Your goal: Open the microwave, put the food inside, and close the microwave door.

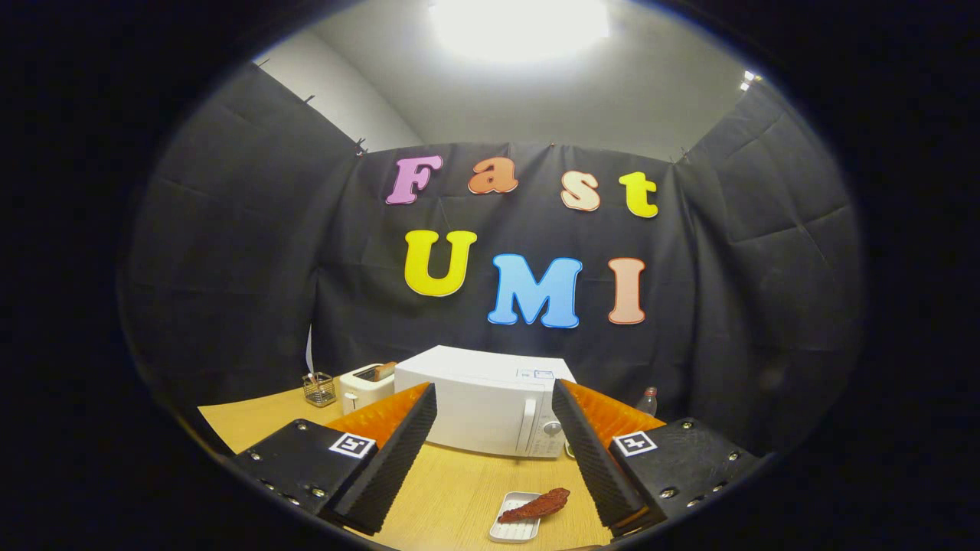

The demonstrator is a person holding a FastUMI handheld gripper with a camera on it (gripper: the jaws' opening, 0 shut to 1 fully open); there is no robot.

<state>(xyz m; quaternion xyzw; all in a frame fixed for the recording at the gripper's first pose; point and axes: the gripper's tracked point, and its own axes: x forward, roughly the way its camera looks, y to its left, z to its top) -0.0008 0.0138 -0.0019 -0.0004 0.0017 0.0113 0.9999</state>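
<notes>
white microwave (490, 405) with door closed beyond the wide-open, empty tool (494, 451), reddish-brown food (536, 505) on small white tray (509, 530)

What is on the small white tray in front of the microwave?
One reddish-brown piece of food lies on the tray, overhanging its far end. The open gripper holds nothing. The tray surface beneath the food is covered.

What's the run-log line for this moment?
tool: open, empty | microwave: door closed, beyond fingers | food: on small tray, on table between fingers | stage: door not yet opened
</notes>
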